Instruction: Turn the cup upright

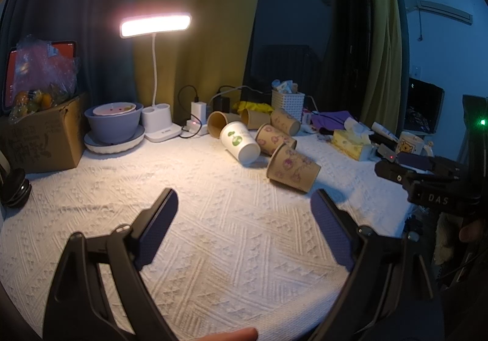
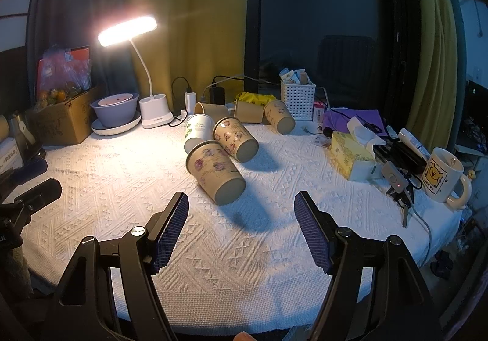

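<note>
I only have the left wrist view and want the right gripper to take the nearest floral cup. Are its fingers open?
Observer: Yes. The right gripper is open, with nothing between its fingers.
Operator: Which end of the nearest cup faces it?
Observer: The nearest cup lies on its side with its base toward the right gripper and its mouth pointing away.
Operator: Anything low down at the table's right edge that I should avoid?
Observer: A bunch of keys lies on the cloth just left of the mug, which stands upright.
</note>
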Demonstrator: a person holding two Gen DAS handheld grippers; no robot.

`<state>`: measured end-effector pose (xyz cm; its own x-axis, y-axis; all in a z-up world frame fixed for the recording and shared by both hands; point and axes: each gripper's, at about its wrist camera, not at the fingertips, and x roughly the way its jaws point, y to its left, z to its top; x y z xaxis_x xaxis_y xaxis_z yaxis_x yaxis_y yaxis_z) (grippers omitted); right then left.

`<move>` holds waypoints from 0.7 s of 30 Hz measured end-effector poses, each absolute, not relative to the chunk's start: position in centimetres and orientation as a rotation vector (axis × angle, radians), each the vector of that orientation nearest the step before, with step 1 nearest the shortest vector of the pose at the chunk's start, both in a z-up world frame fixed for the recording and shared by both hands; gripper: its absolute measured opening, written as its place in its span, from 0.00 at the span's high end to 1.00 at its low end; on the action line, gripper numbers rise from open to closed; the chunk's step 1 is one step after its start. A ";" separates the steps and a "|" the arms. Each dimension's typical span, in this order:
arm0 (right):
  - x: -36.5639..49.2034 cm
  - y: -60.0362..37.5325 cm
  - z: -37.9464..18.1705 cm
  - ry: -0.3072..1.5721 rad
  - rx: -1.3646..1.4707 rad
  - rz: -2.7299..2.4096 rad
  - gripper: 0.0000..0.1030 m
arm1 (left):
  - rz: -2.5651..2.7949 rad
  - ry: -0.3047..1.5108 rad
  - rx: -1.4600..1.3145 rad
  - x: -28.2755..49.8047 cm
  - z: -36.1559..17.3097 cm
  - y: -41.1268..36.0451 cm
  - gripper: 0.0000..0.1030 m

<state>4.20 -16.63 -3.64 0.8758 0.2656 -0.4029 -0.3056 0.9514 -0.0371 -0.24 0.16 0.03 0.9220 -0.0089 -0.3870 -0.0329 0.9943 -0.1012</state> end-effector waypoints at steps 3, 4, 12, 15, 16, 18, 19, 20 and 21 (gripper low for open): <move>4.1 -16.5 -3.5 0.405 -0.102 0.298 0.28 | 0.012 0.397 -0.106 -0.2 0.0 0.1 0.13; 4.0 -16.5 -3.5 0.406 -0.101 0.299 0.28 | 0.012 0.398 -0.107 -0.2 0.0 0.2 0.13; 3.9 -16.3 -3.3 0.403 -0.101 0.297 0.28 | 0.012 0.398 -0.107 -0.2 0.1 0.2 0.13; 3.9 -16.3 -3.3 0.403 -0.101 0.298 0.28 | 0.013 0.398 -0.107 -0.2 0.1 0.2 0.13; 3.9 -16.3 -3.3 0.403 -0.101 0.298 0.28 | 0.012 0.398 -0.108 -0.2 0.1 0.2 0.13; 3.9 -16.3 -3.3 0.404 -0.101 0.297 0.28 | 0.012 0.398 -0.108 -0.2 0.1 0.2 0.13; 3.9 -16.3 -3.3 0.404 -0.101 0.297 0.28 | 0.012 0.399 -0.108 -0.2 0.1 0.2 0.13; 3.9 -16.3 -3.3 0.403 -0.100 0.297 0.28 | 0.013 0.399 -0.108 -0.2 0.0 0.2 0.13; 3.9 -16.3 -3.4 0.403 -0.101 0.297 0.28 | 0.013 0.399 -0.108 -0.2 0.0 0.2 0.13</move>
<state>3.92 -16.31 -3.36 0.8773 0.2646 -0.4005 -0.3045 0.9518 -0.0380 -0.21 0.22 0.04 0.9216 -0.0086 -0.3880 -0.0339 0.9942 -0.1024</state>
